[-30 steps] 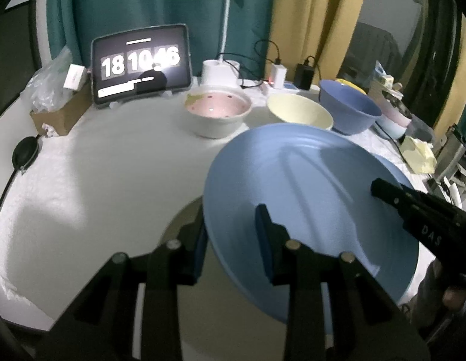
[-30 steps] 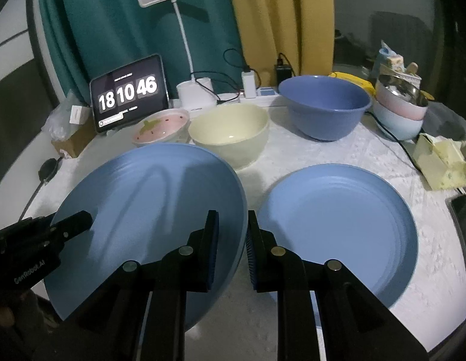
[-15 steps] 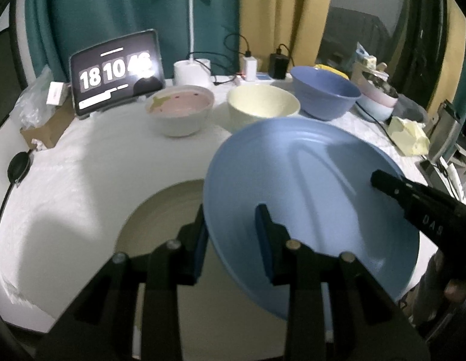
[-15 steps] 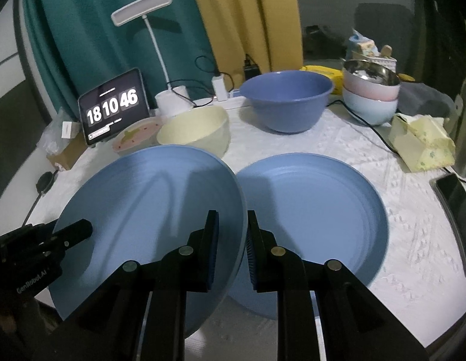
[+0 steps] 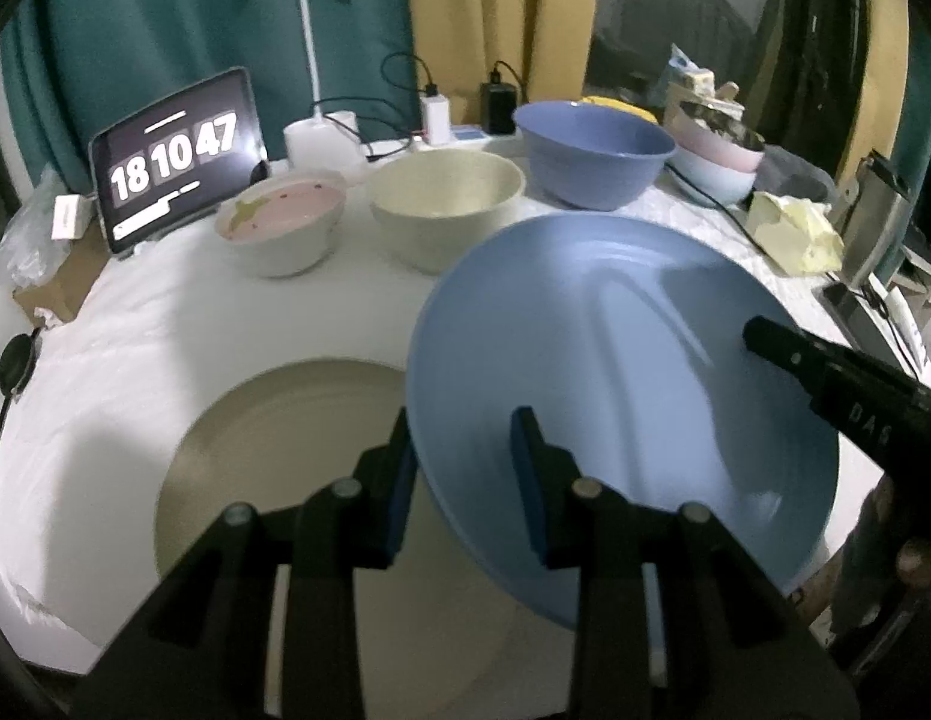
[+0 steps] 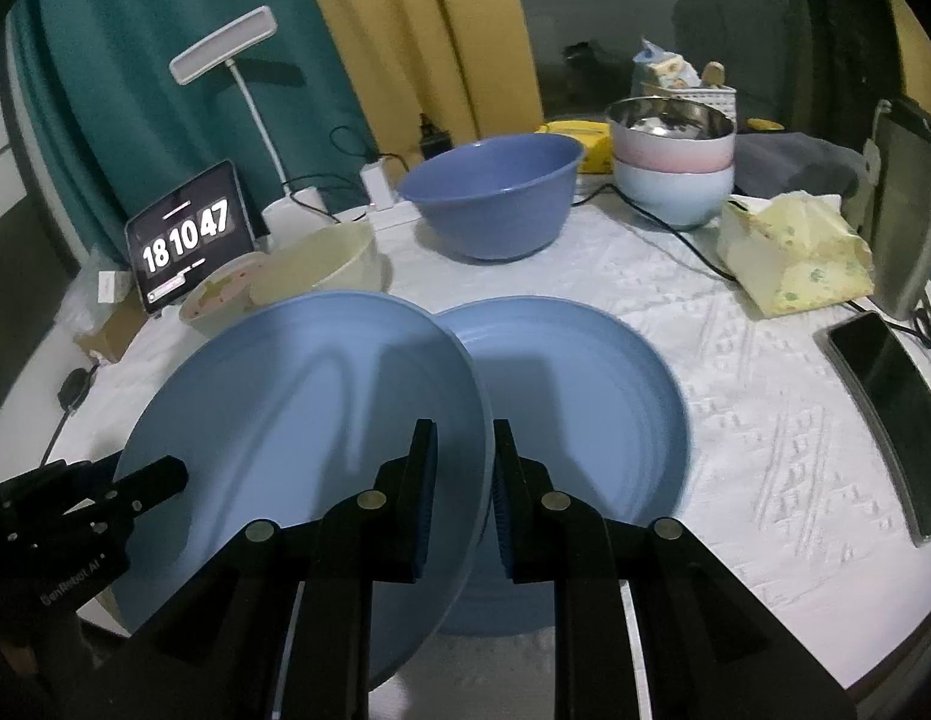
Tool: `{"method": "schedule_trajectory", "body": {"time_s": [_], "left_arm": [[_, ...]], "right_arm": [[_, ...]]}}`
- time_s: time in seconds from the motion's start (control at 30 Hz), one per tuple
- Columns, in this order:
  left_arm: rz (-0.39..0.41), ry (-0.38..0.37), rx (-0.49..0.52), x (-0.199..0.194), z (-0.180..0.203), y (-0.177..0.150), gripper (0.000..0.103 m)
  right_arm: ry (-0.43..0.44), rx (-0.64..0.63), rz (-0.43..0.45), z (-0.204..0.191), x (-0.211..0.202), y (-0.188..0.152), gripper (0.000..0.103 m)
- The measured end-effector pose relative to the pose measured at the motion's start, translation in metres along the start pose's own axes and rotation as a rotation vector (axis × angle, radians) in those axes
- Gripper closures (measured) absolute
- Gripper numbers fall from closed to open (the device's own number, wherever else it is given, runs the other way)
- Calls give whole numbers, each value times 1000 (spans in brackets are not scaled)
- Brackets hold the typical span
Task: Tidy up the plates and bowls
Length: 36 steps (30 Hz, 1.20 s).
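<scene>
A blue plate (image 5: 615, 372) hangs tilted above the table, carried by both grippers. My left gripper (image 5: 463, 438) is shut on its left rim, and my right gripper (image 6: 463, 450) is shut on its right rim. In the right wrist view this blue plate (image 6: 297, 432) overlaps the left edge of a second blue plate (image 6: 585, 420) lying on the white cloth. A beige plate (image 5: 273, 450) lies on the table below and left of the carried one. Behind stand a pink bowl (image 5: 279, 222), a cream bowl (image 5: 447, 204), a blue bowl (image 6: 495, 198) and stacked bowls (image 6: 675, 168).
A tablet clock (image 6: 189, 240), a desk lamp (image 6: 225, 54) and chargers with cables line the back. A yellow tissue pack (image 6: 795, 252), a phone (image 6: 885, 408) and a metal box (image 6: 903, 204) sit at the right. The table's near edge runs just under the plates.
Both grippers have carried the blue plate to the right. It now overlaps the second blue plate, and more of the beige plate shows beneath it.
</scene>
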<state>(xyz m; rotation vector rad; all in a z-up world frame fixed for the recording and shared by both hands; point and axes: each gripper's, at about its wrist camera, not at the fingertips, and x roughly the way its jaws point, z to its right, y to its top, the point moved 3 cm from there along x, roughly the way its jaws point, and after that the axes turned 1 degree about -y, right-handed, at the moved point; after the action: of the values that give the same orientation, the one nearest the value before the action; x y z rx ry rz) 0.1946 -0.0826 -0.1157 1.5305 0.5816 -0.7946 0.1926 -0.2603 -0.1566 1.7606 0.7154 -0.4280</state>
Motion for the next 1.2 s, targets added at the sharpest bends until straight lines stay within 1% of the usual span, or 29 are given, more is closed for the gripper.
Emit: {"method": "schedule_trajectory", "body": {"time_s": [0.43,0.73,1.2], "left_arm": [[-42,-17,48,25,37,8,70],[-65,-20,74,42,52,14,70],[-111,-5,88,72,67,21,70]], "right_arm": [[-34,36,-2,37,5,5,84],[-45,53,-5,58,14,12,83],[-56,61,-17,78,29,21,82]]}}
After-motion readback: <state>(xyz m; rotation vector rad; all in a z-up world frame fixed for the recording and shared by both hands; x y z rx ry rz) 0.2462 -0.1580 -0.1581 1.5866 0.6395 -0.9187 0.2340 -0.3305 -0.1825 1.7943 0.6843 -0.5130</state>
